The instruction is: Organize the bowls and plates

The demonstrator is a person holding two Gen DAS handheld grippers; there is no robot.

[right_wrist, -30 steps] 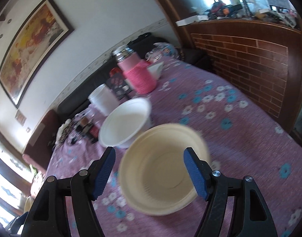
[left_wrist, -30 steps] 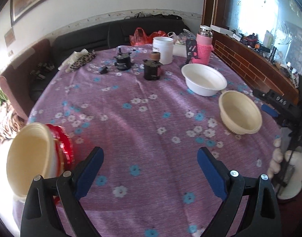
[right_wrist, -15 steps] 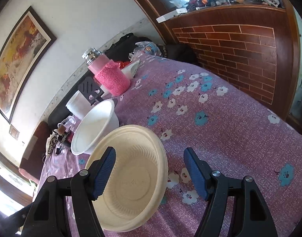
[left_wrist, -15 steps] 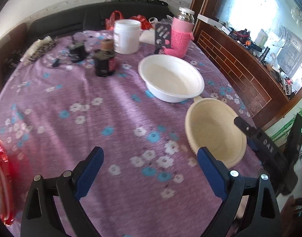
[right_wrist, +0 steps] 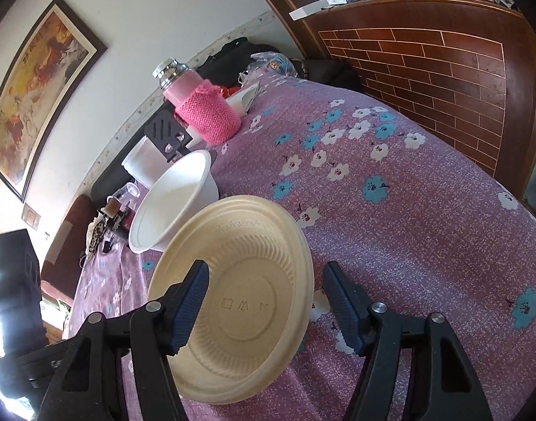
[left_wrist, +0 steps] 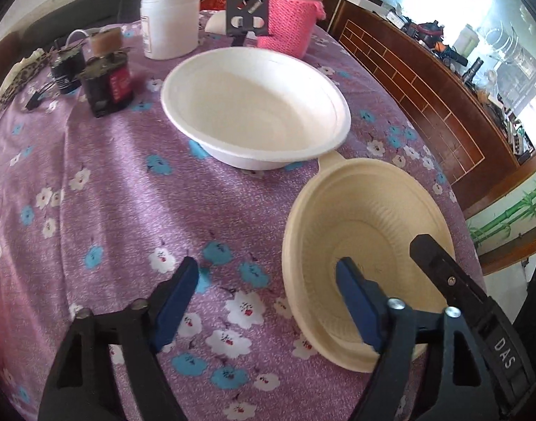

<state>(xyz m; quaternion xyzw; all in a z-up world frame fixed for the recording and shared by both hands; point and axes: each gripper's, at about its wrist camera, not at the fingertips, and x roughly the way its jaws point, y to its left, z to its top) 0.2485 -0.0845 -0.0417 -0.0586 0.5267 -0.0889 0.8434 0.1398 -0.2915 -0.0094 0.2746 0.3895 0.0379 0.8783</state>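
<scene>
Jaws of the left gripper (left_wrist: 264,273) stand partly apart and have just been closing. They straddle the near-left wall of the cream ribbed pulp bowl (left_wrist: 373,217), with one blue pad inside the bowl and the other outside above the cloth. Neither pad presses yet, so nothing is grasped.

Right gripper (right_wrist: 266,280): jaws likewise just closing. They straddle the opposite wall, one pad inside and one outside, with a gap visible at the outer pad, so it is not clenched either. One of its black fingers (left_wrist: 433,259) shows over the bowl's far side in the left wrist view.

Cream bowl sits upright on the purple flowered tablecloth (left_wrist: 127,182), close to the table's edge. Its far rim appears to touch the larger white round bowl (left_wrist: 257,112) just beside it. A flask in a pink knitted sleeve (left_wrist: 292,14) stands further back, well apart.

Judgement: the step is gripping the cream bowl, probably to nest it with the white one.
- Seat each pad well down the wall before closing, because a hold on the lip alone would likely slip.
- Close gently, since thin pulp probably buckles.
- Close both sides together so the bowl is not pushed toward the table's edge.
- Lift clear of the white bowl's rim before moving sideways.
</scene>
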